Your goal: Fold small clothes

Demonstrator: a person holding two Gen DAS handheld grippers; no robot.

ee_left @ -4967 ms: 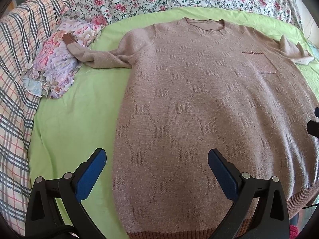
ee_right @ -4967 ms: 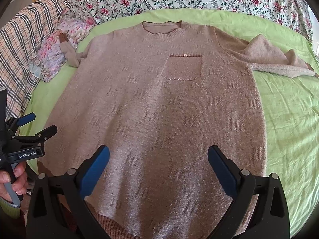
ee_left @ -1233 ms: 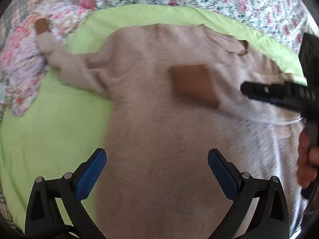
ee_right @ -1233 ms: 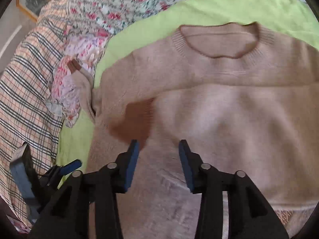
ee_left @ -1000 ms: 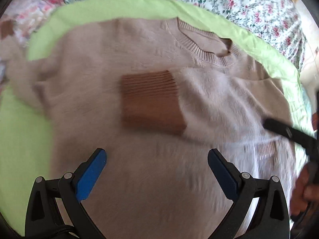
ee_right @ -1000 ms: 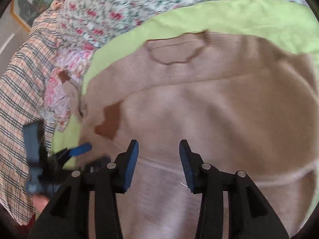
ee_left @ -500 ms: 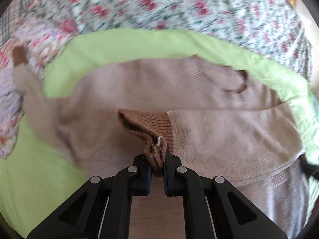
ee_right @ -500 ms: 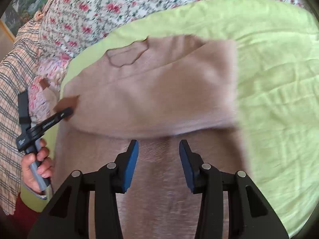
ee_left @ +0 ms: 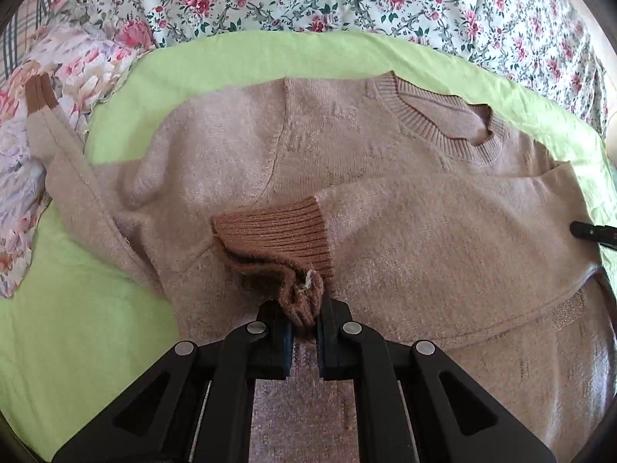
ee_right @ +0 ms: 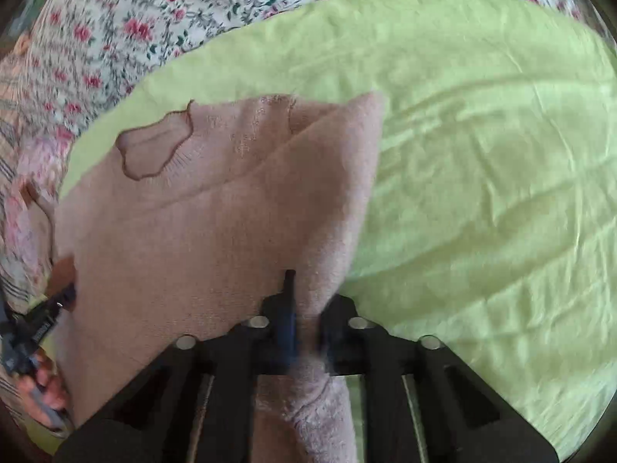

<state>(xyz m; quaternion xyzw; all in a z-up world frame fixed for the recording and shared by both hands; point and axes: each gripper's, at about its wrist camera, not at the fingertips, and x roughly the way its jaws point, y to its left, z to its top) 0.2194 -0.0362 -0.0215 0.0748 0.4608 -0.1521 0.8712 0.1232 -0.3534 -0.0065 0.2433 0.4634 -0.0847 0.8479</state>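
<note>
sweater [ee_left: 347, 162] flat on green sheet [ee_left: 96, 308], one sleeve folded across chest | left wrist: left gripper [ee_left: 302, 332] clamped on brown cuff [ee_left: 277, 243], other sleeve [ee_left: 73, 177] lies out over floral cloth [ee_left: 58, 61] | right wrist: right gripper [ee_right: 304, 332] pinching sweater's [ee_right: 216, 223] folded side edge, blurred; left gripper [ee_right: 46, 316] at left

sweater [ee_left: 385, 177] hem cut off, right view motion-blurred
</note>
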